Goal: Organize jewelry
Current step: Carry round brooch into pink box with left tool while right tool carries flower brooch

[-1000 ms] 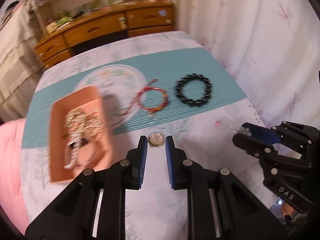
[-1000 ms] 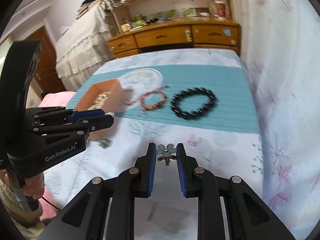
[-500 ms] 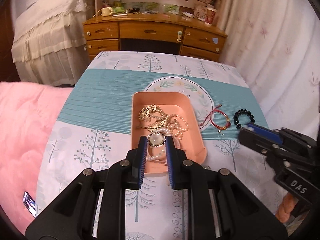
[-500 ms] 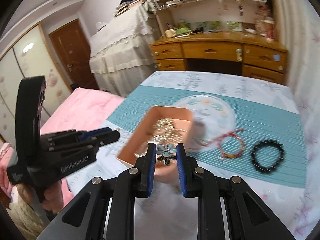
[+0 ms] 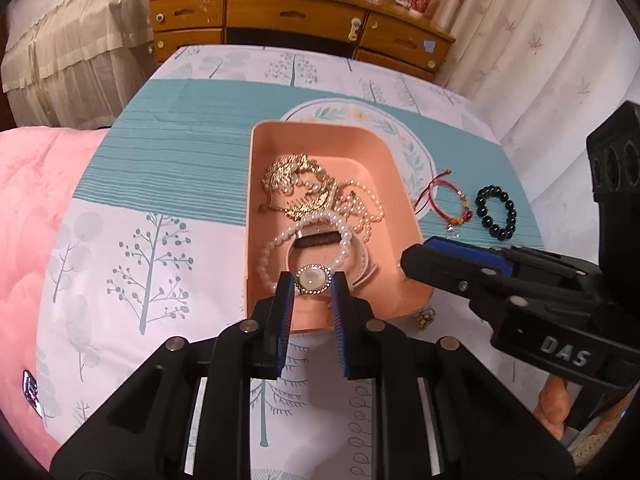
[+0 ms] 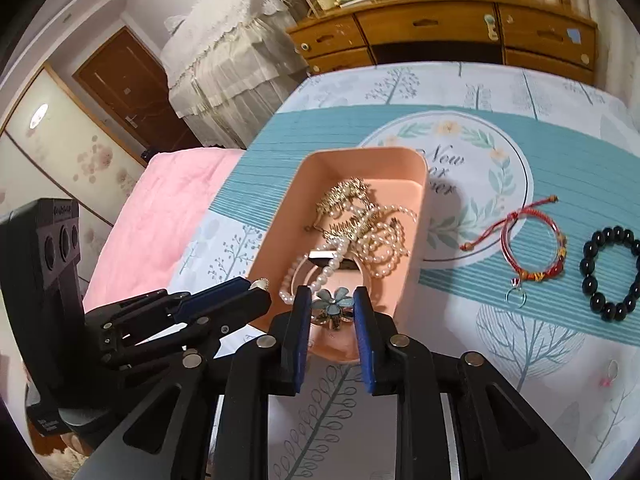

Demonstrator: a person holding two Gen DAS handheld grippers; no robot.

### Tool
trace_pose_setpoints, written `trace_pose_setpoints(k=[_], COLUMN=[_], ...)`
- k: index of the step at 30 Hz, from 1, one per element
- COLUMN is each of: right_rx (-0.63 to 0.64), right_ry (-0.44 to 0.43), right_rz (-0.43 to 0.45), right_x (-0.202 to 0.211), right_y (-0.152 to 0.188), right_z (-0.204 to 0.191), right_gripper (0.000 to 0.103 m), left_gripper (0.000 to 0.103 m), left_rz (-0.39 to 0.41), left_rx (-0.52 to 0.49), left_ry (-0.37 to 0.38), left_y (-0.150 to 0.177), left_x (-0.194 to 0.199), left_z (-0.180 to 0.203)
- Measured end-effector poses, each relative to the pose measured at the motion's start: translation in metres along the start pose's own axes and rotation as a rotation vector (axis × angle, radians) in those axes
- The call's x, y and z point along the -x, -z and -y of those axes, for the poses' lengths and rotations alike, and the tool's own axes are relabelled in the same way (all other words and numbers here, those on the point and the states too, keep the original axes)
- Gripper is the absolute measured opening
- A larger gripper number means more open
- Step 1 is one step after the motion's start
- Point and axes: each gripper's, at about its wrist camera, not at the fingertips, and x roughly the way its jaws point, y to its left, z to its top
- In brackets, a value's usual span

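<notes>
A peach tray (image 5: 260, 184) (image 6: 416, 184) on the table holds gold chains, pearl strands (image 5: 304, 224) and a bangle. My left gripper (image 5: 312, 284) is shut on a round pearl brooch (image 5: 313, 279), held over the tray's near end. My right gripper (image 6: 332, 304) is shut on a blue flower brooch (image 6: 333, 307), also over the tray's near edge. A red string bracelet (image 5: 448, 204) (image 6: 532, 248) and a black bead bracelet (image 5: 496, 212) (image 6: 612, 276) lie on the cloth to the tray's right.
A small metal piece (image 5: 426, 317) lies on the cloth by the tray's near right corner. A small pink item (image 6: 610, 372) lies near the right edge. A pink blanket (image 5: 32, 208) is left of the table, a wooden dresser (image 5: 296, 20) behind, curtains to the right.
Both grippers have moved from the bracelets on the right to the tray's near end, each still holding its brooch. The tray now looks closer and larger.
</notes>
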Motion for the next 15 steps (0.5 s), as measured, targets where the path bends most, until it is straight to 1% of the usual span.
trace_pose_setpoints(k=[1, 2, 3, 6, 9, 10, 11, 12, 13, 15], right_rx=[-0.007, -0.018, -0.025, -0.032, -0.027, -0.024, -0.021, -0.019, -0.015, -0.012], right_ry=[-0.003, -0.008, -0.011, -0.005, -0.004, -0.002, 0.002, 0.004, 0.007, 0.011], right_rz=[-0.002, 0.002, 0.006, 0.014, 0.033, 0.041, 0.049, 0.053, 0.058, 0.065], right_x=[-0.001, -0.001, -0.001, 0.001, 0.010, 0.013, 0.016, 0.019, 0.022, 0.027], right_y=[0.000, 0.000, 0.001, 0.002, 0.004, 0.005, 0.005, 0.006, 0.007, 0.009], right_z=[0.002, 0.003, 0.006, 0.009, 0.009, 0.009, 0.008, 0.008, 0.008, 0.008], right_gripper=[0.042, 0.052, 0.054, 0.055, 0.055, 0.055, 0.055, 0.055, 0.055, 0.055], left_gripper=[0.016, 0.016, 0.017, 0.017, 0.019, 0.024, 0.033, 0.038, 0.046, 0.048], left_rz=[-0.005, -0.012, -0.023, -0.046, -0.043, -0.041, -0.039, -0.035, -0.031, -0.026], left_rx=[0.004, 0.010, 0.018, 0.055, 0.069, 0.071, 0.073, 0.076, 0.079, 0.086], left_ry=[-0.002, 0.003, 0.010, 0.019, 0.013, 0.013, 0.013, 0.015, 0.017, 0.025], left_y=[-0.001, 0.000, 0.000, -0.001, 0.000, 0.000, 0.001, 0.001, 0.001, 0.001], left_x=[-0.004, -0.006, -0.009, -0.013, -0.012, -0.011, -0.010, -0.009, -0.007, -0.004], left_z=[0.001, 0.000, -0.001, -0.007, -0.011, -0.011, -0.011, -0.011, -0.011, -0.011])
